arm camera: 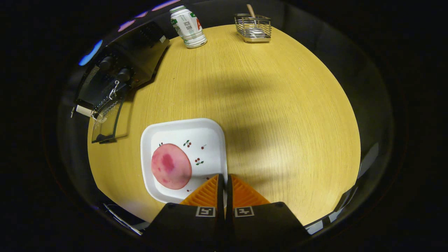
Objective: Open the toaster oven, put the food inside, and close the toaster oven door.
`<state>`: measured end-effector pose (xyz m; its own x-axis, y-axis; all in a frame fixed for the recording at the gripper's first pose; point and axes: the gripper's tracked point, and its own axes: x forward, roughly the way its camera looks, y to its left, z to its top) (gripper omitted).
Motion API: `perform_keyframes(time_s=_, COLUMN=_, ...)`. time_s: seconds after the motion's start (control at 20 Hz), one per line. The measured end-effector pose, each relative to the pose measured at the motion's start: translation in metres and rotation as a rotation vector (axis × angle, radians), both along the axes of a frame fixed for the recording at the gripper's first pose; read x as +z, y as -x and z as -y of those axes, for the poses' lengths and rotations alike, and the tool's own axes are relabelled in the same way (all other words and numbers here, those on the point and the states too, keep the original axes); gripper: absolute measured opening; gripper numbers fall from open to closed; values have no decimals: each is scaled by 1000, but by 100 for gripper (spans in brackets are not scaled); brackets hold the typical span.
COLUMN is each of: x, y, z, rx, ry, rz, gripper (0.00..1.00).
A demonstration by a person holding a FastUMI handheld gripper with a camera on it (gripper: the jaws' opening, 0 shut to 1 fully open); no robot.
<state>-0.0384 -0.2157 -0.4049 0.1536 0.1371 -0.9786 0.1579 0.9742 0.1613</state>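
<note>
A white square plate (206, 136) with small cherry prints carries a round pink slice of food (171, 166) on its left half. My gripper (224, 180) is shut on the plate's near right rim, and a thin strip of white rim shows between the orange fingers (206, 194). The black toaster oven (122, 66) stands at the far left of the round wooden table (280, 122). Its glass door (106, 122) is folded down and open, facing toward the plate. I cannot tell whether the plate rests on the table or hangs just above it.
A white and green can (188, 26) stands at the table's far edge beside the oven. To its right is a wire basket (253, 28) with a wooden handle sticking out. Bare tabletop stretches ahead and to the right of the fingers.
</note>
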Motion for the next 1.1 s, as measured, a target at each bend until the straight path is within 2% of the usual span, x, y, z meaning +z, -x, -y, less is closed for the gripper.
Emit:
perform_keyframes(time_s=0.25, x=-1, y=8, z=-13, rx=-178, ry=-99, rz=-19, gripper=5)
perform_keyframes(time_s=0.45, x=8, y=18, z=-32, rx=-348, ry=-232, rz=25, gripper=5)
perform_keyframes(time_s=0.85, x=46, y=46, z=-51, rx=-699, ry=-407, rz=125, gripper=5)
perform_keyframes(time_s=0.95, x=64, y=56, z=-60, rx=-754, ry=-453, rz=153, gripper=5)
perform_keyframes(time_s=1.1, x=89, y=66, z=-83, rx=-774, ry=-504, rz=200, gripper=5)
